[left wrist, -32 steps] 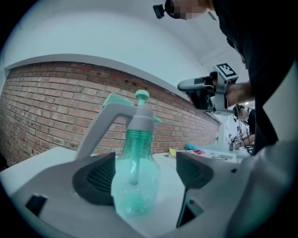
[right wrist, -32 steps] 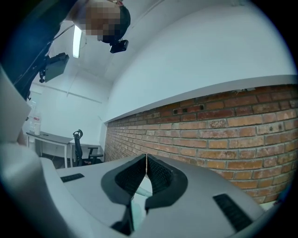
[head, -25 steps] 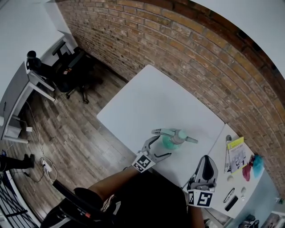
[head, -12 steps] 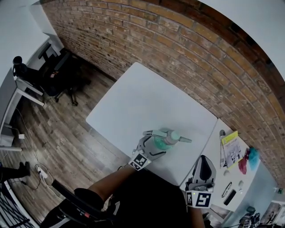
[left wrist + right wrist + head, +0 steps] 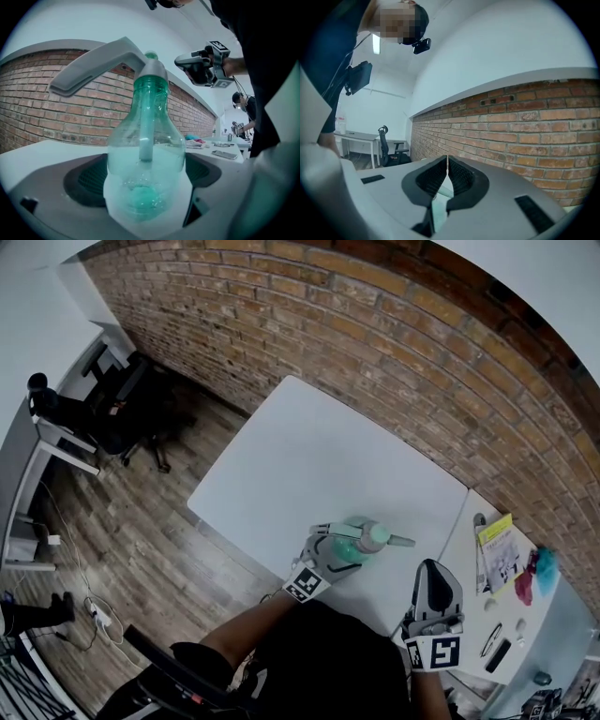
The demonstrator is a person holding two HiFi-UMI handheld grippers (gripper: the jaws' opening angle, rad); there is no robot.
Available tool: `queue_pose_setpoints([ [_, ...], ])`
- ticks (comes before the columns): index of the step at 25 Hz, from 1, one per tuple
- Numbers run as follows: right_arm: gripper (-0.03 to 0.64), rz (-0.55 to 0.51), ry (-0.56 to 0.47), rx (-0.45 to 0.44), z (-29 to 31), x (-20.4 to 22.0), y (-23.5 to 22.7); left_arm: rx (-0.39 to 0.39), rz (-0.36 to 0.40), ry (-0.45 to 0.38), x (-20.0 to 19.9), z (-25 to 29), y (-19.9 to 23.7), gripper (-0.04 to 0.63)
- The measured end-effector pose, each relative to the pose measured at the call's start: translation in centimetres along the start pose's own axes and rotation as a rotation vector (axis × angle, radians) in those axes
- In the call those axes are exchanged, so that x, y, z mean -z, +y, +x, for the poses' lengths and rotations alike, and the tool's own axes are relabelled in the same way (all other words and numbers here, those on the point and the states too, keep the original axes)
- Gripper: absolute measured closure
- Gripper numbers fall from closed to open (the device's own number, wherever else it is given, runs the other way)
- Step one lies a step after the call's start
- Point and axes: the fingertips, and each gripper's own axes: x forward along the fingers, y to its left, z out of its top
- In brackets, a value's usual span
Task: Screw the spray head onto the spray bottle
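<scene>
The spray bottle (image 5: pixel 145 159) stands upright on the smooth white table (image 5: pixel 309 456), near the edge closest to the person. It is clear green-tinted plastic, pear-shaped, with a slim neck widening into a round belly, and clear liquid fills the lower part. A pale dip tube (image 5: pixel 146 126) runs down its middle. The grey spray head (image 5: pixel 108 58) sits on the neck through a tapered collar, its long flat trigger lever slanting out and down to one side; how tightly it is threaded cannot be told.

The left tongs (image 5: pixel 345 547) have just been opening, with the bottle between them. Their dark, ribbed pads (image 5: pixel 86 180) now stand wide on either side of the belly, and no press on it shows.

The right tongs (image 5: pixel 447 164) are closed together, ribbed pad against ribbed pad, with nothing between them. They are held off to the right of the bottle, apart from it.

A rough red brick wall (image 5: pixel 375 324) runs behind the table. A black office chair (image 5: pixel 127 413) stands on the wood-plank floor (image 5: pixel 122 521).
</scene>
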Motion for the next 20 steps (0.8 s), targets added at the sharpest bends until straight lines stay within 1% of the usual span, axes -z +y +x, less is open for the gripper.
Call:
queue_pose_setpoints([
  [2,0.603,0.018,0.035,-0.060,0.7,0.5,0.5,0.008,-0.003,-0.003,0.0,0.2,-0.1,0.094],
  [5,0.603,-0.004,0.080,-0.155,1.9,0.9,1.5,0.019,0.002,-0.011,-0.1,0.4,-0.1,0.094],
  [8,0.603,-0.029,0.121,-0.209,2.8,1.0,2.0,0.031,0.007,0.002,0.6,0.3,0.0,0.094],
  [11,0.603,-0.044,0.180,-0.284,3.6,1.2,2.3,0.041,0.000,0.011,1.4,0.3,0.2,0.095],
  [13,0.601,-0.070,0.231,-0.340,3.9,1.4,2.5,0.045,-0.002,0.007,1.4,0.4,0.2,0.095],
  [15,0.601,-0.101,0.307,-0.393,4.1,1.9,2.9,0.051,-0.006,0.007,1.4,0.6,0.1,0.095],
  [17,0.593,-0.131,0.381,-0.428,4.4,2.3,2.9,0.065,-0.010,0.011,1.5,0.9,0.1,0.094],
  [19,0.541,-0.143,0.447,-0.460,4.8,2.7,3.1,0.078,-0.011,0.013,1.4,1.1,0.1,0.094],
  [20,0.491,-0.147,0.482,-0.481,4.9,3.0,3.3,0.080,-0.011,0.014,1.4,1.1,0.0,0.094],
])
